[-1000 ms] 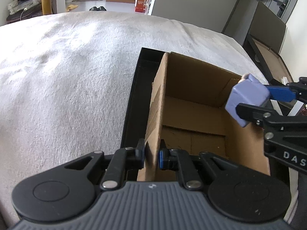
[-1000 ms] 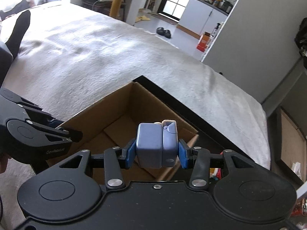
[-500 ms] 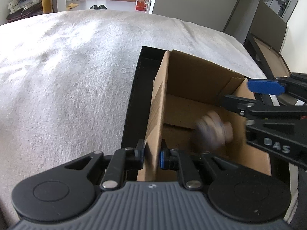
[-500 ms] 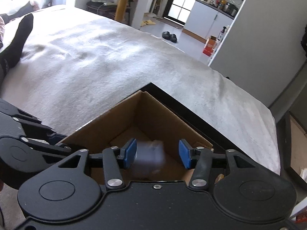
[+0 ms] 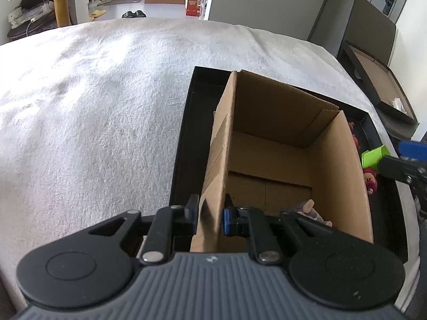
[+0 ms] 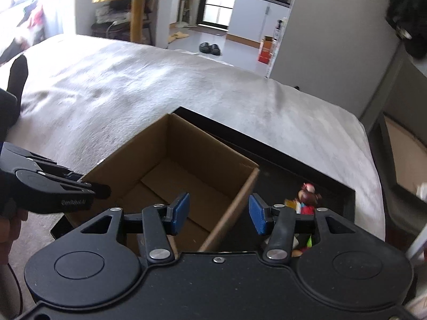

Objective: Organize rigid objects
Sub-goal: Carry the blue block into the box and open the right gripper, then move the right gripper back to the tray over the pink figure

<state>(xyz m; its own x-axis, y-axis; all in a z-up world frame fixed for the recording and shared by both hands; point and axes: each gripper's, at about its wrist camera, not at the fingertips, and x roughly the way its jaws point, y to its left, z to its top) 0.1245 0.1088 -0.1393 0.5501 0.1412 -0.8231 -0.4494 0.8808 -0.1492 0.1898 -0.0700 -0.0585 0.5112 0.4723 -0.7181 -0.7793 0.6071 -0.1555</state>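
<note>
— While the left claw (image 5: 210,217) stays clenched on the cardboard box (image 5: 288,144) wall, where's the right?
— Right claw (image 6: 218,213), just widened, empty (toy (image 5: 311,209) lies inside the box).

Two black handheld grippers with blue pads

The left gripper (image 5: 210,214) has a ribbed grey body, the right gripper (image 6: 218,214) a plain black one; both show round discs, silver pivot screws and black linkage arms; one side carries small white lettering.
</note>
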